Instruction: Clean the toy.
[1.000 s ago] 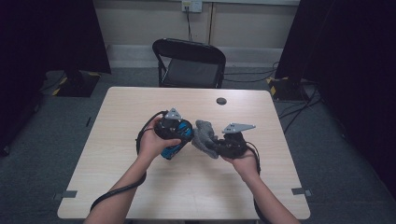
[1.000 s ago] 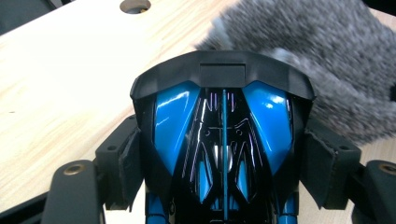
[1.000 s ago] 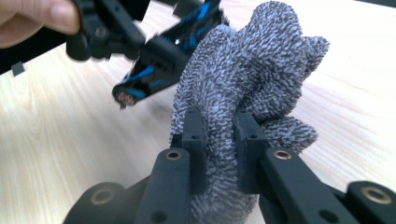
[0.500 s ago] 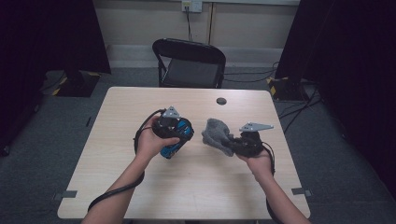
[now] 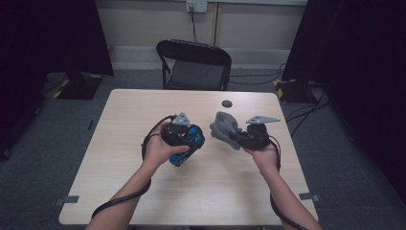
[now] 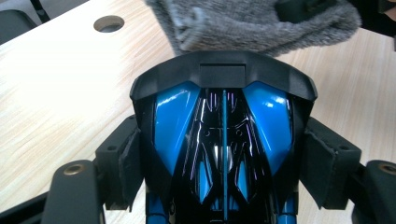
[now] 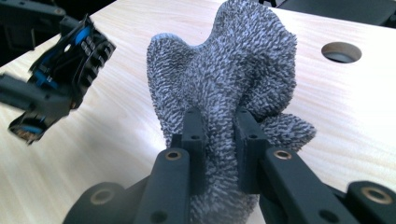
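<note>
A person sits at a pale wooden table [image 5: 119,191] holding a two-jaw gripper in each hand, both raised above the middle of the tabletop. The left gripper [image 6: 224,154] is clamped across the sides of a glossy blue and black toy car [image 6: 223,140], its pads pressed against the car's flanks, with the car's black end pointing away from the hand. The right gripper [image 7: 219,135] is clenched on a bunched grey terry cloth [image 7: 233,79], which stands up in soft folds above the pinch. In the high view the toy car [image 5: 187,143] and the cloth [image 5: 225,128] sit near each other but apart, with a gap of bare table between them. The work looks like wiping the car with the cloth. To do it well, the left gripper should hold the car steady and tilted toward the cloth, while the right brings a loose fold, not the hard jaw tips, against the shiny body. Gentle strokes along the car seem wise, since a hard push could twist it out of the pads. A small round hole [image 5: 227,103] lies farther back on the table, and a black folding chair [image 5: 194,64] stands beyond.
</note>
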